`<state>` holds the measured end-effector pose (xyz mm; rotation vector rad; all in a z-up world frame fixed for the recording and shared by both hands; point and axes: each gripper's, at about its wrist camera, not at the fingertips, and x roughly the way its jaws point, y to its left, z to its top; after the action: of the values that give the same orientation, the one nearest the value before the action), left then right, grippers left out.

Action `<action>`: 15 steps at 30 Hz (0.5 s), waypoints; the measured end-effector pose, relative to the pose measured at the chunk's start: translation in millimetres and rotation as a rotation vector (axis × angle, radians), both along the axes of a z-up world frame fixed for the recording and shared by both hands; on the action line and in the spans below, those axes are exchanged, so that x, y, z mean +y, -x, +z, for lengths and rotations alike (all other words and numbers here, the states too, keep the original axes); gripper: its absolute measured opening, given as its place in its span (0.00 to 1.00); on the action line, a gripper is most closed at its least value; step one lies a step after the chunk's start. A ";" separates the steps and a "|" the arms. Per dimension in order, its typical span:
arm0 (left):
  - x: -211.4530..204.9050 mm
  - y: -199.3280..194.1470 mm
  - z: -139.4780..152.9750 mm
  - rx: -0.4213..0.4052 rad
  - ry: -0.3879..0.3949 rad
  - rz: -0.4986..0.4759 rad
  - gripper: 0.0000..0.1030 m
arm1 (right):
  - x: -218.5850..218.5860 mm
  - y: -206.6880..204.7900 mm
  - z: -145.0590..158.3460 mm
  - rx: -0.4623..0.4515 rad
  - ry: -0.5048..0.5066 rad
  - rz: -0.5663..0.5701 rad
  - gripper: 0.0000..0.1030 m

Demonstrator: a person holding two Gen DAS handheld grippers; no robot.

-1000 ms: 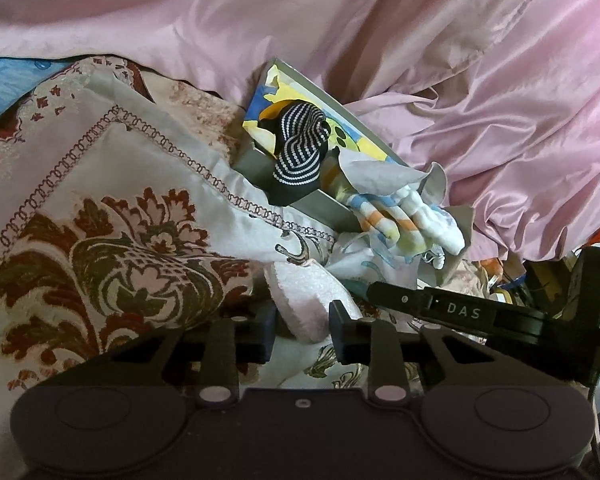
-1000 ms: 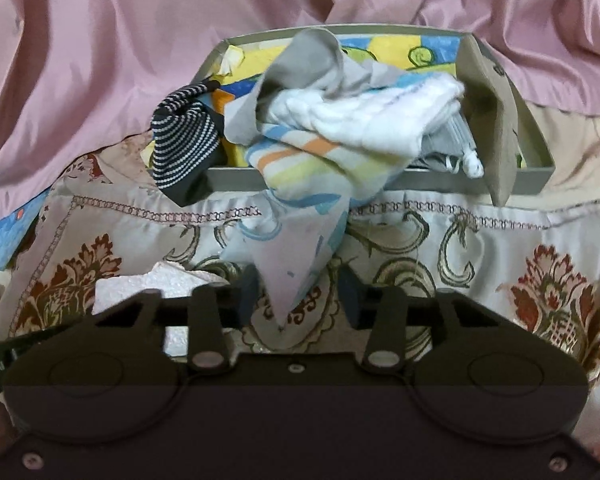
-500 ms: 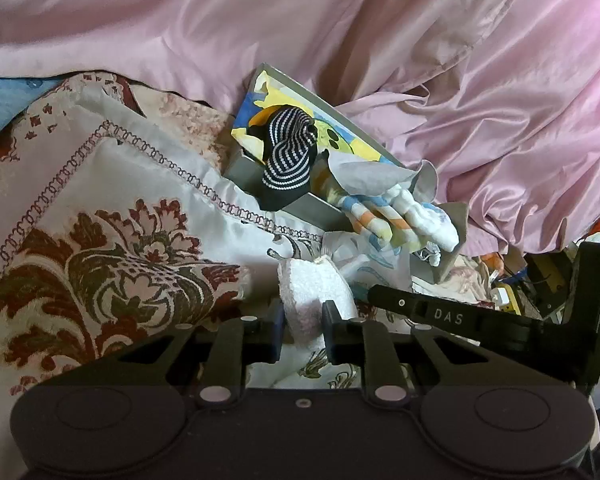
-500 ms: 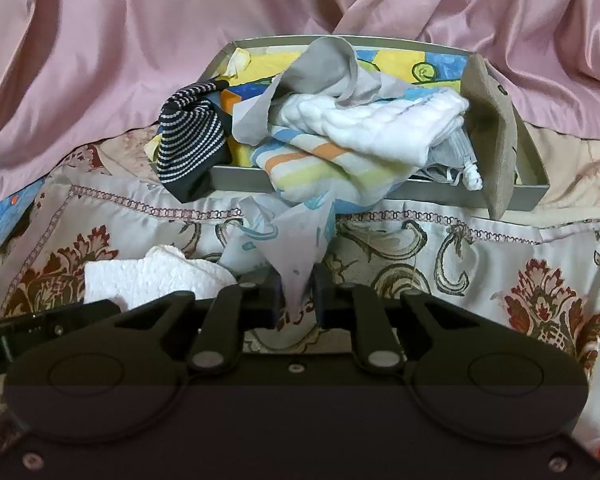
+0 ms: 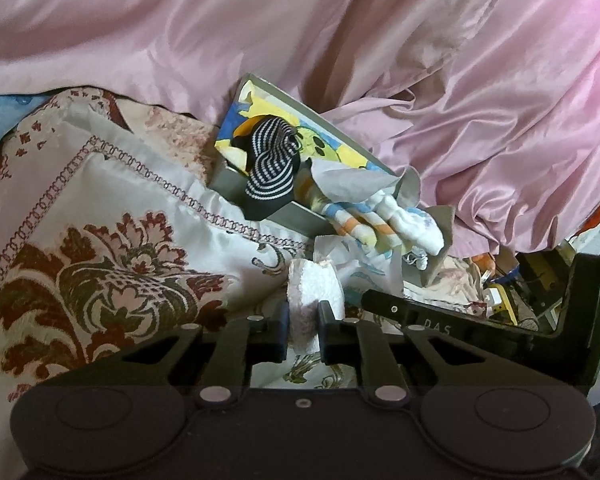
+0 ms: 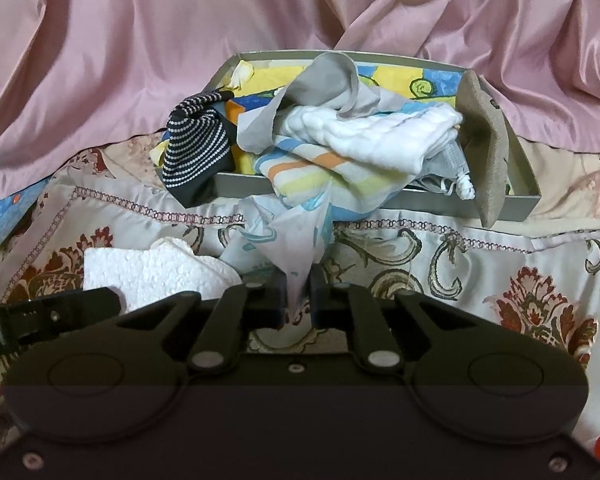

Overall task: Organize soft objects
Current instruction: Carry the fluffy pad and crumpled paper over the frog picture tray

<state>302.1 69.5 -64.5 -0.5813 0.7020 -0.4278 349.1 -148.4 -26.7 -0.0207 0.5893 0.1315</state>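
A white terry cloth (image 5: 314, 284) lies on the patterned pillow. My left gripper (image 5: 303, 330) is closing its jaws on the cloth's near end, and the pads squeeze it. My right gripper (image 6: 298, 300) is shut on the hanging corner of a pale printed cloth (image 6: 288, 240) that trails from a grey tray (image 6: 420, 200). The white terry cloth (image 6: 156, 272) shows at the left in the right wrist view. The tray holds a striped black-and-white sock (image 6: 196, 148), a pastel striped towel (image 6: 328, 176), a white cloth and a grey cloth (image 6: 328, 80).
A brocade pillow (image 5: 100, 240) carries the tray (image 5: 300, 212) and the cloths. Pink satin sheet (image 5: 180, 40) rises behind. A tan felt piece (image 6: 484, 152) leans over the tray's right end. Small clutter sits low at the right of the left wrist view.
Both grippers closed: the left onto the white terry cloth, now bunched upright between its pads, the right onto the pale cloth's corner. Neither hand shifted much.
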 end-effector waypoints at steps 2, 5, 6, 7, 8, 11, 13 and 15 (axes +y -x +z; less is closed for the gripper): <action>0.7 0.5 4.2 -0.015 0.006 -0.004 0.13 | -0.5 5.1 1.4 -0.021 0.000 0.005 0.05; 2.4 2.6 13.0 -0.048 0.015 -0.006 0.12 | 0.8 16.2 4.4 -0.073 0.022 0.021 0.05; 2.7 3.7 16.5 -0.061 0.016 -0.006 0.12 | 1.3 20.3 5.8 -0.094 0.032 0.026 0.05; 3.0 4.9 19.8 -0.076 0.016 -0.006 0.12 | 1.3 25.1 7.7 -0.120 0.040 0.030 0.05; 3.2 5.8 22.7 -0.088 0.019 -0.006 0.12 | 1.9 30.4 9.8 -0.148 0.051 0.033 0.05; 4.6 8.9 32.0 -0.128 0.025 -0.003 0.12 | 3.1 43.6 15.3 -0.214 0.072 0.042 0.05; 5.8 10.2 38.7 -0.160 0.033 0.002 0.12 | 0.2 49.7 21.6 -0.249 0.062 0.041 0.05; 7.2 9.7 43.7 -0.189 0.058 0.011 0.12 | -4.8 54.9 31.8 -0.300 0.049 0.035 0.05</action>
<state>292.4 76.7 -20.8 -0.5906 0.5071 -0.4868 294.2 -153.2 5.0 -0.0968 0.2923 0.1450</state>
